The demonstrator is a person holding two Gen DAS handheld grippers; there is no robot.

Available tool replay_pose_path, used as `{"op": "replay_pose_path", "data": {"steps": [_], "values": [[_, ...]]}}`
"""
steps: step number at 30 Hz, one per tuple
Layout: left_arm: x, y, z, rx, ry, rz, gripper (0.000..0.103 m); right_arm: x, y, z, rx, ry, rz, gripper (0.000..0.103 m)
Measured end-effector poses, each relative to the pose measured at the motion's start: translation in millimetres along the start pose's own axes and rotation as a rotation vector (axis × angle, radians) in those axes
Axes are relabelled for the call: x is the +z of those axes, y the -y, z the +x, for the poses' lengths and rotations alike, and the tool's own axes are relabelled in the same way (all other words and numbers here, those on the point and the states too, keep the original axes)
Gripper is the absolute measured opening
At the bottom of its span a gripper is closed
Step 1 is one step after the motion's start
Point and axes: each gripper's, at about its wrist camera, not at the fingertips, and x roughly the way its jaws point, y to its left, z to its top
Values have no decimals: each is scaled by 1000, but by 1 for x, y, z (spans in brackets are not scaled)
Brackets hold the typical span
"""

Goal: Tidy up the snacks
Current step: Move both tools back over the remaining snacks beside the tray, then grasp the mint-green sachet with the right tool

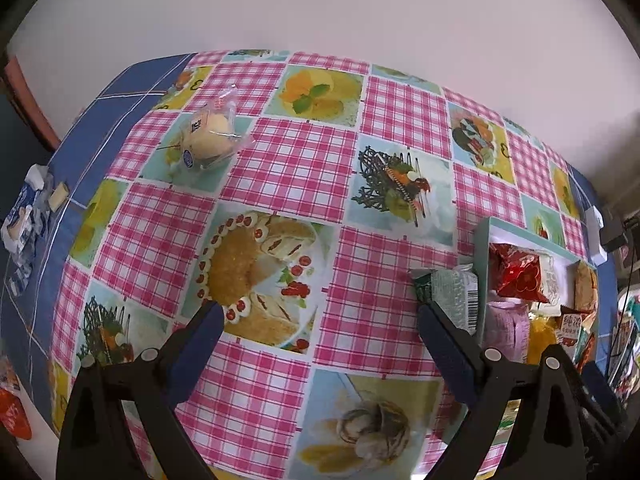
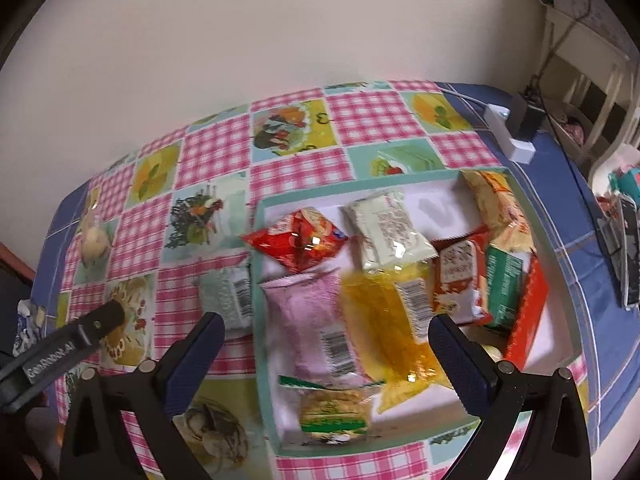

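Note:
A teal-rimmed tray (image 2: 360,184) holds several snack packets: red (image 2: 298,242), pink (image 2: 316,320), yellow (image 2: 392,316), white (image 2: 390,232) and green-yellow (image 2: 334,414). My right gripper (image 2: 326,344) hangs open and empty above the tray's near half. A pale green packet (image 2: 228,296) lies on the cloth against the tray's left wall; it also shows in the left wrist view (image 1: 452,300). My left gripper (image 1: 320,320) is open and empty over the checked cloth, its right finger near that packet. A wrapped bun (image 1: 212,136) sits far left; the tray (image 1: 520,236) is at right.
Pink checked tablecloth (image 1: 288,168) over a blue cloth. Blue-white wrappers (image 1: 24,220) lie at the table's left edge. A white power strip with a black adapter (image 2: 516,124) sits at the far right corner. Wall runs behind the table.

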Motion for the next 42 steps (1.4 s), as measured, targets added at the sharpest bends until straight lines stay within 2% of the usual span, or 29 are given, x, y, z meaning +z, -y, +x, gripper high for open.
{"op": "replay_pose_path", "data": {"steps": [7,12,16,21,27,35,37,42], "values": [[7,-17,8,-42,-30,-17,97,6,-36,7,41,-9,-70,103],[10,-32,17,4,-55,-36,97,7,-60,24,53,-50,-110,103],[13,-48,28,10,-74,-79,97,8,-70,39,48,-71,-137,102],[17,-66,39,9,-80,-141,97,12,-80,53,54,-96,-161,93],[19,-75,48,-2,-95,-157,97,18,-93,68,58,-123,-191,78],[18,-79,56,-17,-121,-195,97,22,-100,79,14,-135,-233,61],[16,-80,55,-20,-122,-201,97,23,-100,79,33,-140,-226,60],[15,-81,54,-25,-123,-194,97,22,-102,84,4,-152,-235,60]]}}
